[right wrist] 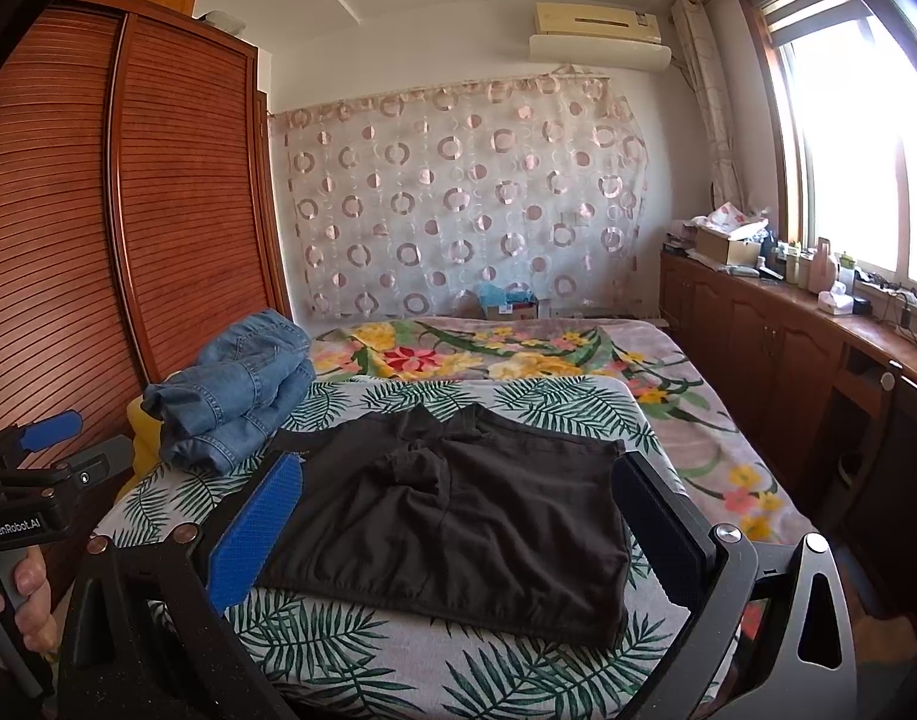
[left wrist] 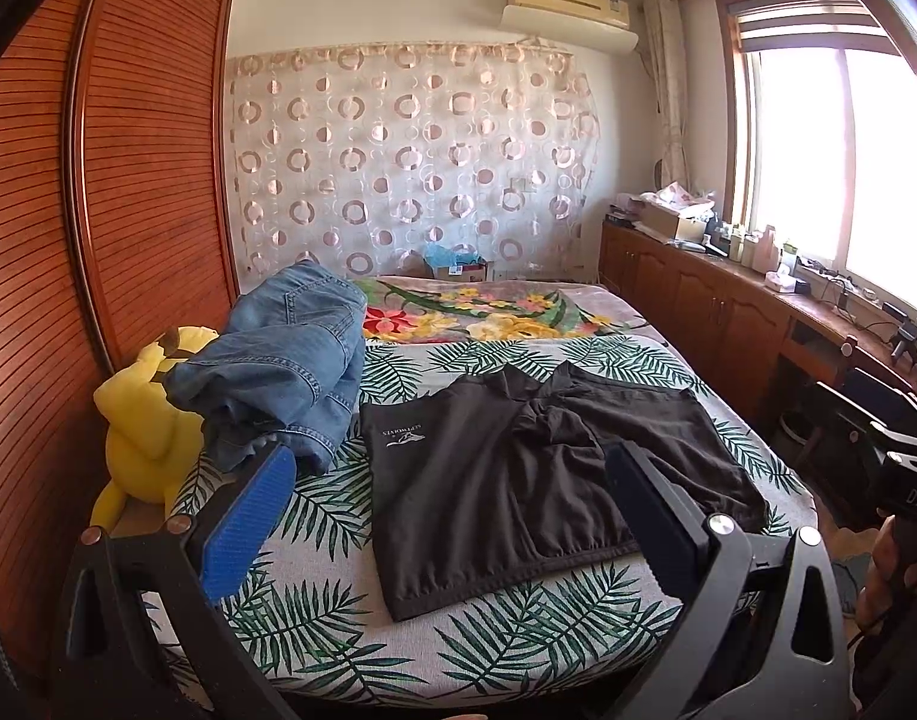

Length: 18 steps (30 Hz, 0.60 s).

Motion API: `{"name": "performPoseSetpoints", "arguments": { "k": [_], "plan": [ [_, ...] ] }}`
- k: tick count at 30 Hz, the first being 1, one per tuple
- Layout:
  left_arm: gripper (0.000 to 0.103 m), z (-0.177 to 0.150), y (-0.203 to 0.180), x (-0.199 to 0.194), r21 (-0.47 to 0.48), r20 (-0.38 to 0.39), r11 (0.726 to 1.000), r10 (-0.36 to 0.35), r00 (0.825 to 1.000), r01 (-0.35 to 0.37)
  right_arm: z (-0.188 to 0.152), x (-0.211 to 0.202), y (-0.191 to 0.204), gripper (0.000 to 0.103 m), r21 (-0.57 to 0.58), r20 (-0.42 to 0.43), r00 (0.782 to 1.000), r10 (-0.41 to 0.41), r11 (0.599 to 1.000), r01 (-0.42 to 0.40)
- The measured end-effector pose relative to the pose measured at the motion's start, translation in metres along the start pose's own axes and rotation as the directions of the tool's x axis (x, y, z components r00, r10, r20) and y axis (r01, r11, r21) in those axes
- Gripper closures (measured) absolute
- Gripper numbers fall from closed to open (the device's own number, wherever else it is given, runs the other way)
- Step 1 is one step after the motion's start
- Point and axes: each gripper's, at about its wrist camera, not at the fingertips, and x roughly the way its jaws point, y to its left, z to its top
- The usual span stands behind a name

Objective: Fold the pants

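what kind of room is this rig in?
A home bedroom, most likely: a bed with leaf-print cover, a slatted wooden wardrobe beside it, and a wall air conditioner.

Black shorts (left wrist: pixel 518 480) lie spread on the leaf-print bed (left wrist: pixel 518 648) — left gripper (left wrist: pixel 452 498) hovers agape above.

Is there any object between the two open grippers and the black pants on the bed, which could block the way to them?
Nothing visible blocks the way. The black pants lie spread on the leaf-print sheet, directly ahead of the left gripper and right gripper, both open. The jeans and yellow plush toy sit off to the left, apart from them.
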Motion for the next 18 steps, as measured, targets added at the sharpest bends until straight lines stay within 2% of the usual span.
{"name": "performPoseSetpoints", "arguments": {
  "k": [18],
  "plan": [
    [0.0, -0.0015, 0.0019, 0.001, -0.002, -0.004, 1.0, -0.001, 1.0, 0.001, -0.0001, -0.0032, 0.0011, 0.0, 0.0, 0.0, 1.0, -0.003, 1.0, 0.003]
  ]
}}
